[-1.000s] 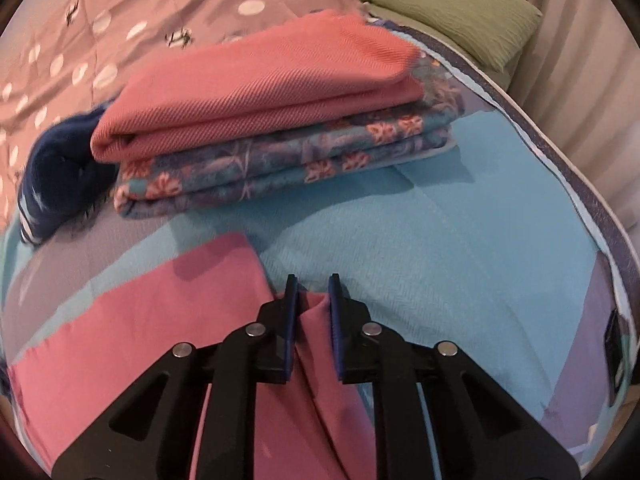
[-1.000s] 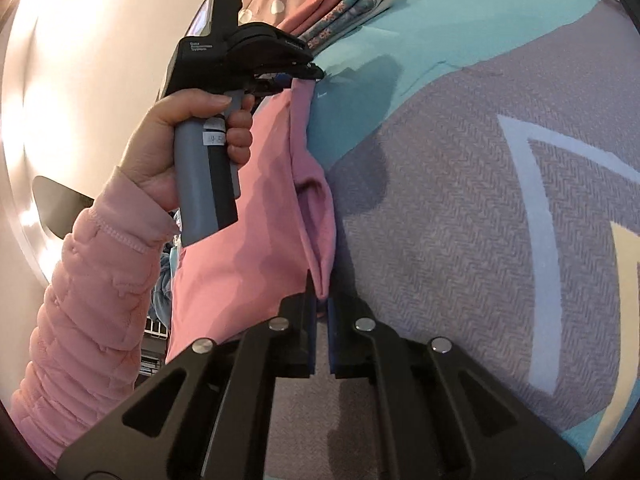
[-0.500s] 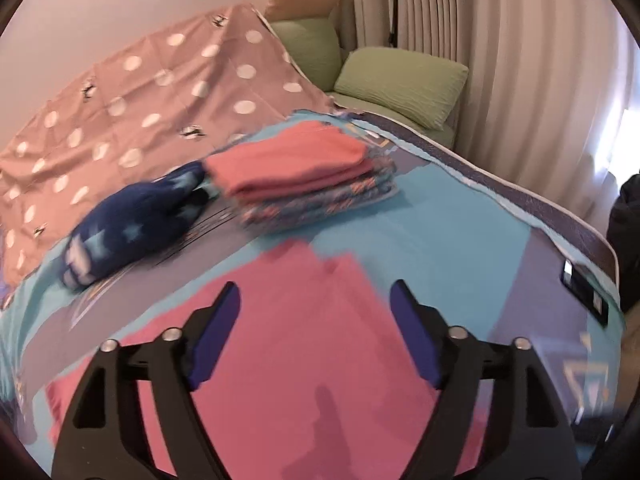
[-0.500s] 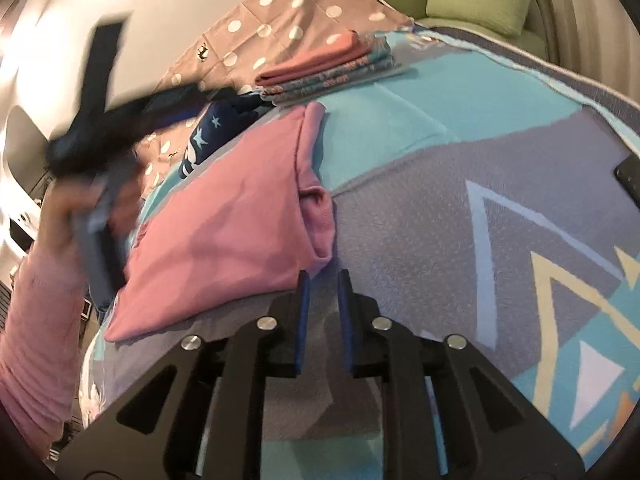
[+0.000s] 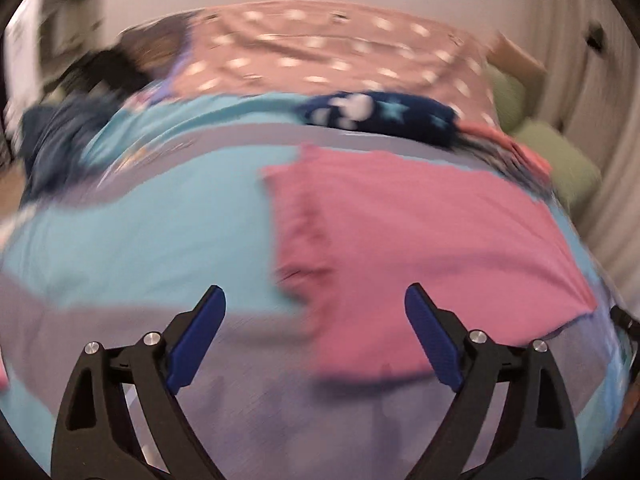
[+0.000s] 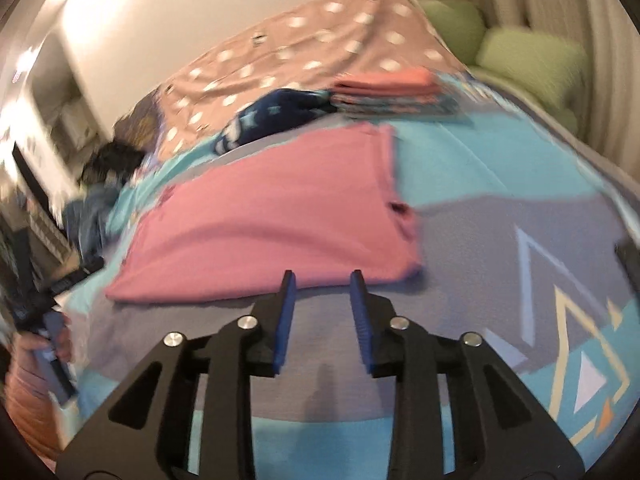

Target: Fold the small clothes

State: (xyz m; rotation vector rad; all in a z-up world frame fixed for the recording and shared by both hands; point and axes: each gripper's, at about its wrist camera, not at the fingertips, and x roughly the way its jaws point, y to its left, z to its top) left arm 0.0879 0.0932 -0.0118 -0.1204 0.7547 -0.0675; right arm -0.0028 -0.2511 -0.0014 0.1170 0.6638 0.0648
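A pink cloth [image 5: 420,248] lies flat and folded over on the patterned bedspread [image 5: 140,232]; the right wrist view shows the pink cloth [image 6: 272,216] too. My left gripper [image 5: 316,300] hovers over its near edge, jaws wide and still opening, nothing between them. My right gripper [image 6: 320,280] sits just short of the cloth's near edge, jaws partly apart and opening, empty. At the far left of the right wrist view a hand [image 6: 44,336] holds the left gripper's handle. Both views are blurred by motion.
A stack of folded clothes [image 6: 392,88] sits at the back, beside a navy star-patterned garment [image 6: 272,116]. Behind them lie a dotted pink blanket [image 6: 304,52] and green cushions [image 6: 520,52]. Dark clothes [image 5: 60,136] are heaped at the bed's left edge.
Both grippers let go of the pink cloth and opened. The left one swung far to the left and back from the stack. The right one pulled back and rolled, so the cloth lies flat.
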